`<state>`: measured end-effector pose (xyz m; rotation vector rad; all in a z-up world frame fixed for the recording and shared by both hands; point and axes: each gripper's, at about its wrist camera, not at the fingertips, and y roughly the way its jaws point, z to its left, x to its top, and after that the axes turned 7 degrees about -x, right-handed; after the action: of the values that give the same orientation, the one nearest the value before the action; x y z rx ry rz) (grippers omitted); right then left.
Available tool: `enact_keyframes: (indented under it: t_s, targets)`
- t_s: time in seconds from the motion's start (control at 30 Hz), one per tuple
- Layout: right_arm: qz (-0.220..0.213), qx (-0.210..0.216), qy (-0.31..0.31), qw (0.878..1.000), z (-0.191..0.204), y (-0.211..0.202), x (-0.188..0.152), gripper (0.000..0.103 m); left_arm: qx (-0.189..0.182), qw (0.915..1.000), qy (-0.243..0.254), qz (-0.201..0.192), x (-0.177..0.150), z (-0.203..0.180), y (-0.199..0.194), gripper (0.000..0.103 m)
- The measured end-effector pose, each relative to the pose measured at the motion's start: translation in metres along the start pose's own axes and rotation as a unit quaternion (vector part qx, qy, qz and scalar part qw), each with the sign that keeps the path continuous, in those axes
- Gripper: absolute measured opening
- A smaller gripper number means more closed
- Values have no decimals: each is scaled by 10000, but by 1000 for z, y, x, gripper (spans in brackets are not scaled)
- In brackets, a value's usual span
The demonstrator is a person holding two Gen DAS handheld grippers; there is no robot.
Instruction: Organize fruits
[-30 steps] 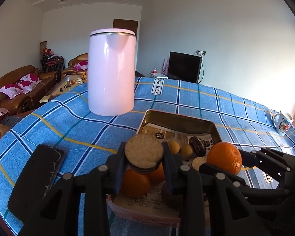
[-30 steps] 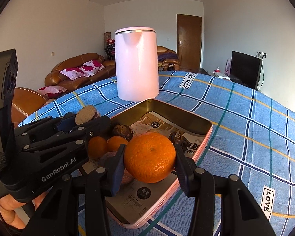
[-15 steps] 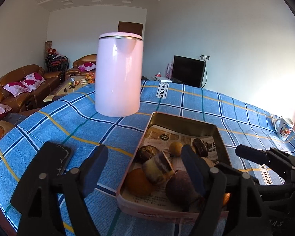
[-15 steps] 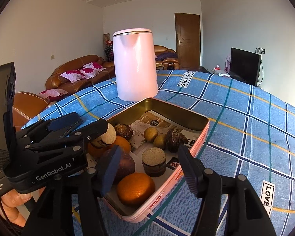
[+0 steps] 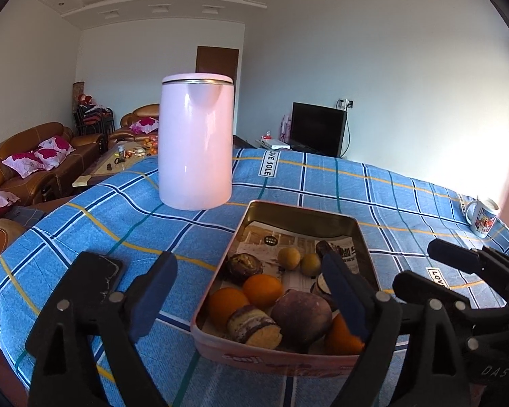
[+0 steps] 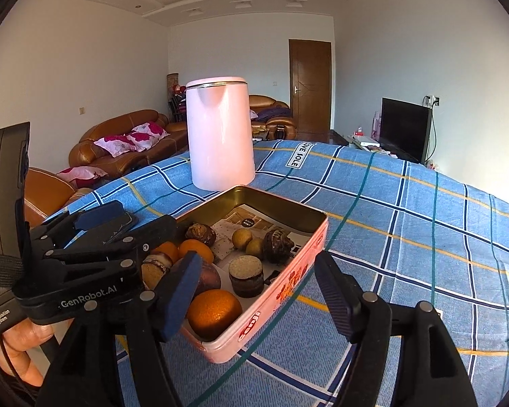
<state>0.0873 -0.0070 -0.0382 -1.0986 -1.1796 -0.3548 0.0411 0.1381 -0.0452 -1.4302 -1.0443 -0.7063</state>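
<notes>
A pink metal tin (image 5: 275, 361) (image 6: 288, 291) lined with paper sits on the blue checked tablecloth. It holds oranges (image 5: 263, 290) (image 6: 213, 312), a purple-brown fruit (image 5: 300, 315), two small yellow fruits (image 5: 288, 257) (image 6: 241, 237), dark brown fruits and cut pieces with pale faces (image 6: 246, 268). My left gripper (image 5: 249, 300) is open and empty, hovering above the tin's near end. My right gripper (image 6: 258, 300) is open and empty over the tin's near right corner. The left gripper shows at the left of the right wrist view.
A tall pink kettle (image 5: 196, 142) (image 6: 220, 137) stands just behind the tin. A black phone (image 5: 101, 271) lies on the cloth left of the tin. A printed mug (image 5: 482, 215) stands at the far right edge. Sofas and a TV lie beyond the table.
One second ago the left gripper held a cut piece and the right held an orange. Both opened and dropped them into the tin, then pulled back a little.
</notes>
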Motion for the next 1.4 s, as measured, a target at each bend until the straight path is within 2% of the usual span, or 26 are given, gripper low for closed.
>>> enact_keyframes:
  t_s: [0.17, 0.3, 0.87, 1.4]
  targets:
    - [-56, -75, 62, 9999, -5, -9, -3, 72, -22, 10000, 44, -44, -2, -5, -5, 91]
    - [-110, -131, 66, 9998, -6, -17, -5, 73, -23, 9999, 110, -113, -2, -11, -9, 96]
    - [-408, -279, 226, 9985, -19, -49, -10, 75, -96, 9993, 331, -148, 0, -35, -17, 99]
    - [-533, -388, 403, 9970, -34, -60, -14, 75, -105, 9991, 386, -125, -1, -44, -19, 102]
